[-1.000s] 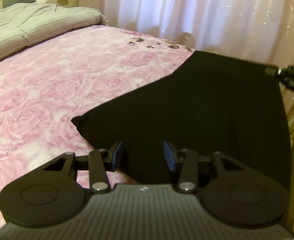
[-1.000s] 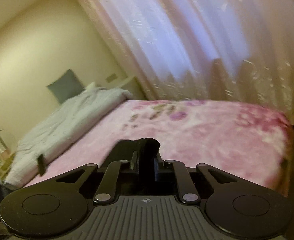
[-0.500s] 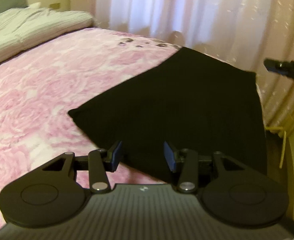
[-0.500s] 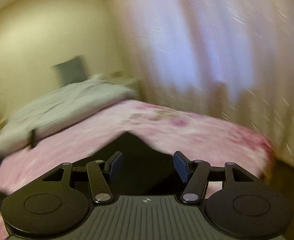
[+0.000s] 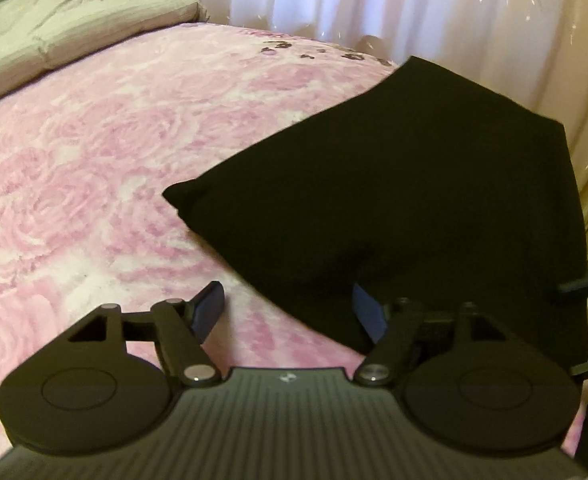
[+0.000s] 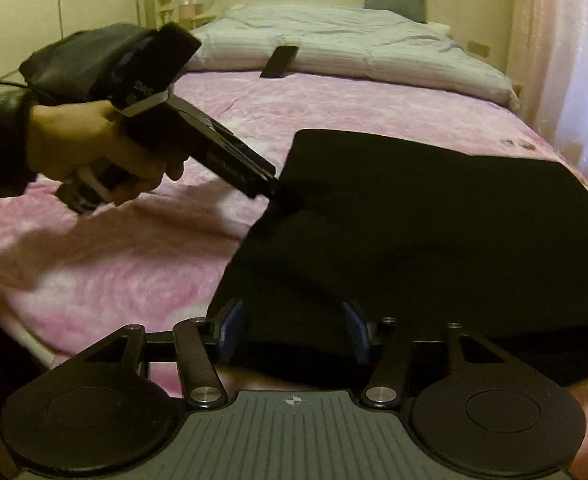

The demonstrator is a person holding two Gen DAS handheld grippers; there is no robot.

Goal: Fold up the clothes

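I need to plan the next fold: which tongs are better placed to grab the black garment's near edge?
Probably right: the right tongs straddle the black garment edge, open. The left tongs have only one finger at it.

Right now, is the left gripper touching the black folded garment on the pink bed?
Cannot tell: in the right wrist view, the left gripper overlaps the garment's edge, black on black.

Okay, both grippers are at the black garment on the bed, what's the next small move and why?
Probably close the left gripper on the black garment's near edge. Its jaws have just been opening, the cloth edge lies between them unpinched, and the right gripper stands open too.
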